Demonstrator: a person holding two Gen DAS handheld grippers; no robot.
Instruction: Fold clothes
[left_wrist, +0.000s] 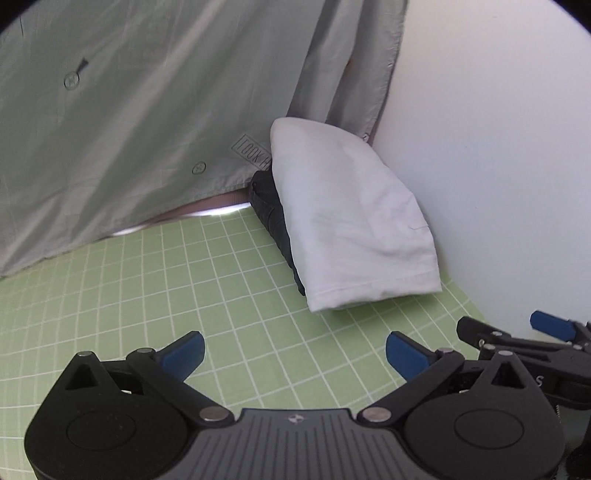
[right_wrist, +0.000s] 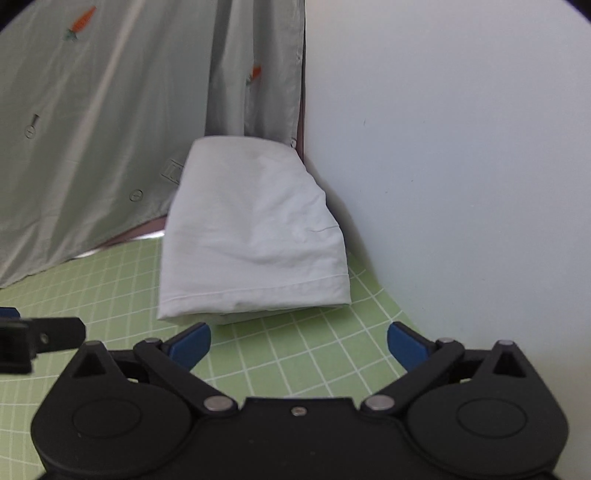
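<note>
A grey shirt (left_wrist: 147, 110) hangs along the far edge of the green grid mat (left_wrist: 166, 295) on the counter. In the corner by the wall lies a folded white garment (right_wrist: 255, 236), resting on a dark one (left_wrist: 273, 218) whose edge alone shows. The left hand-held gripper (left_wrist: 293, 354) and right hand-held gripper (right_wrist: 299, 343) both stand wide apart and empty. Judging by that, the stack is done; next, take the shirt by two corners and spread it flat. Its top is cut off.
</note>
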